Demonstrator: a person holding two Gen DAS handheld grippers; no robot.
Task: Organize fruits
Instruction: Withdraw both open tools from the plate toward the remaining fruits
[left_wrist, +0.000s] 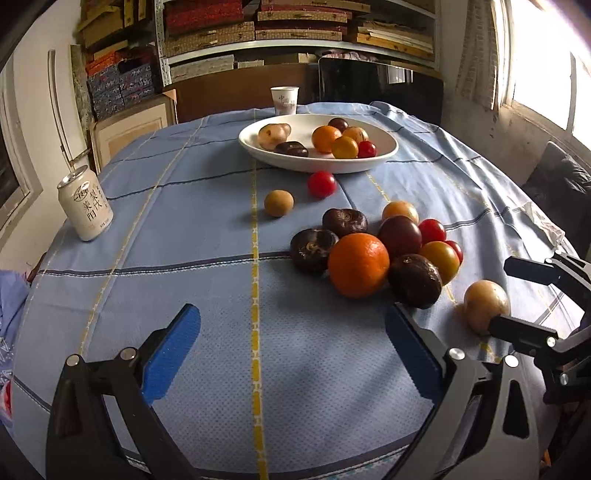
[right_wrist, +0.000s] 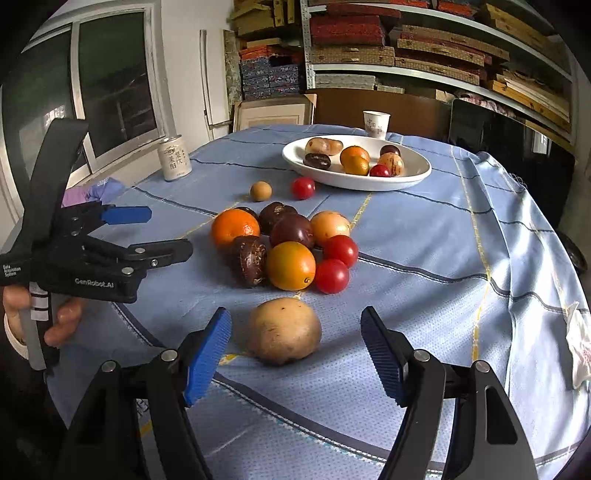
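Bracketing the tan fruit (right_wrist: 283, 330) on the counter (right_wrist: 424, 236), my right tongs (right_wrist: 295, 350) gape; its long axis runs crosswise. Left tongs (left_wrist: 291, 354) apart, empty. Only the right view shows my left hand (right_wrist: 55, 321).

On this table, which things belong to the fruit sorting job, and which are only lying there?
Belong to the job:
- white bowl, already holding some fruit
- pile of loose fruit
- tan fruit between the open fingers of the right hand-held gripper
- small tan fruit and red tomato near the bowl

Only lying there:
- drink can
- paper cup
- crumpled wrapper
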